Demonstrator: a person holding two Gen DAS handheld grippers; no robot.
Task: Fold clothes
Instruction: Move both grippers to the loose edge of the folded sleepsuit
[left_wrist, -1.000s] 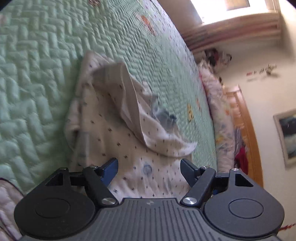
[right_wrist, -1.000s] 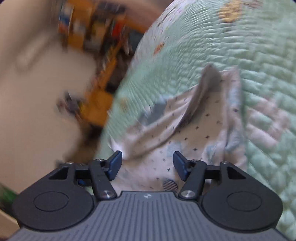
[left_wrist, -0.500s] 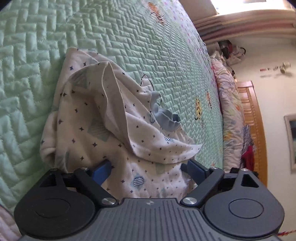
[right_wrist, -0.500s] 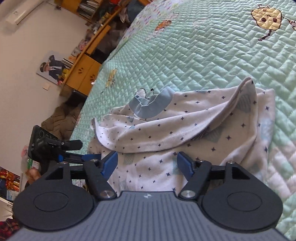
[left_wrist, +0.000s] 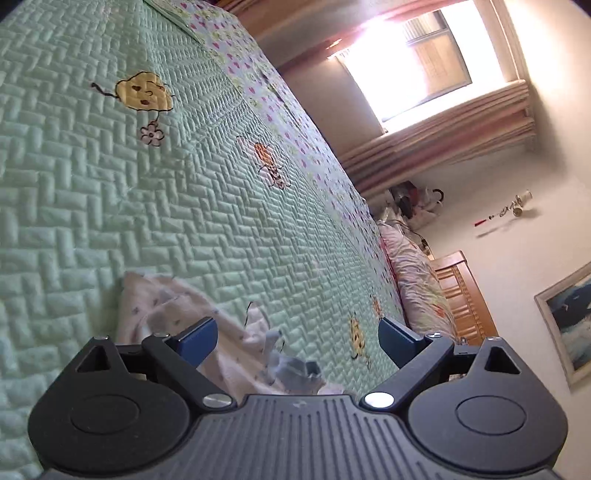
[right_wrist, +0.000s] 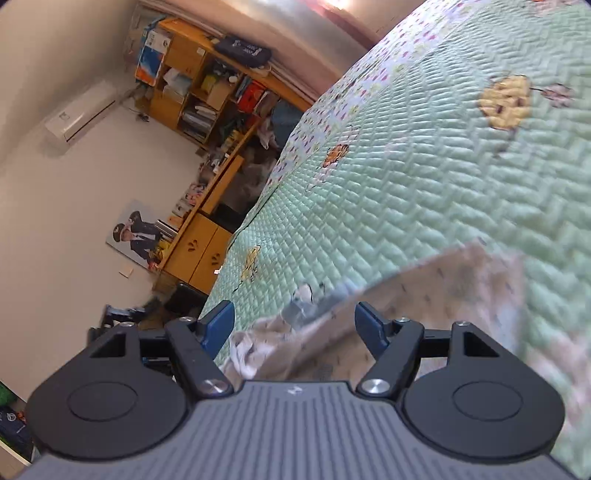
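Observation:
A white garment (left_wrist: 173, 306) with small dark dots and a grey-blue collar (left_wrist: 295, 369) lies crumpled on the green quilt (left_wrist: 147, 206). My left gripper (left_wrist: 295, 332) hovers over its near part. Its jaws are opening, and the blue pads (left_wrist: 195, 338) stand wide apart and press on nothing. In the right wrist view the same garment (right_wrist: 443, 291) looks blurred, with its collar (right_wrist: 299, 310) near the middle. My right gripper (right_wrist: 295, 319) is open above the cloth, and nothing is gripped between its pads (right_wrist: 218, 325).
The quilt covers a wide bed, with embroidered bees (left_wrist: 269, 162) on it. A pillow (left_wrist: 413, 284) and a wooden headboard (left_wrist: 465, 295) lie at the right. A bright window (left_wrist: 417, 62) is beyond. Cluttered wooden shelves (right_wrist: 207, 81) and a desk (right_wrist: 207, 251) stand left of the bed.
Both grippers have lifted and tipped upward, so the garment has dropped to the bottom of each view. Both pairs of jaws stand wider than before, and the cloth has settled flatter.

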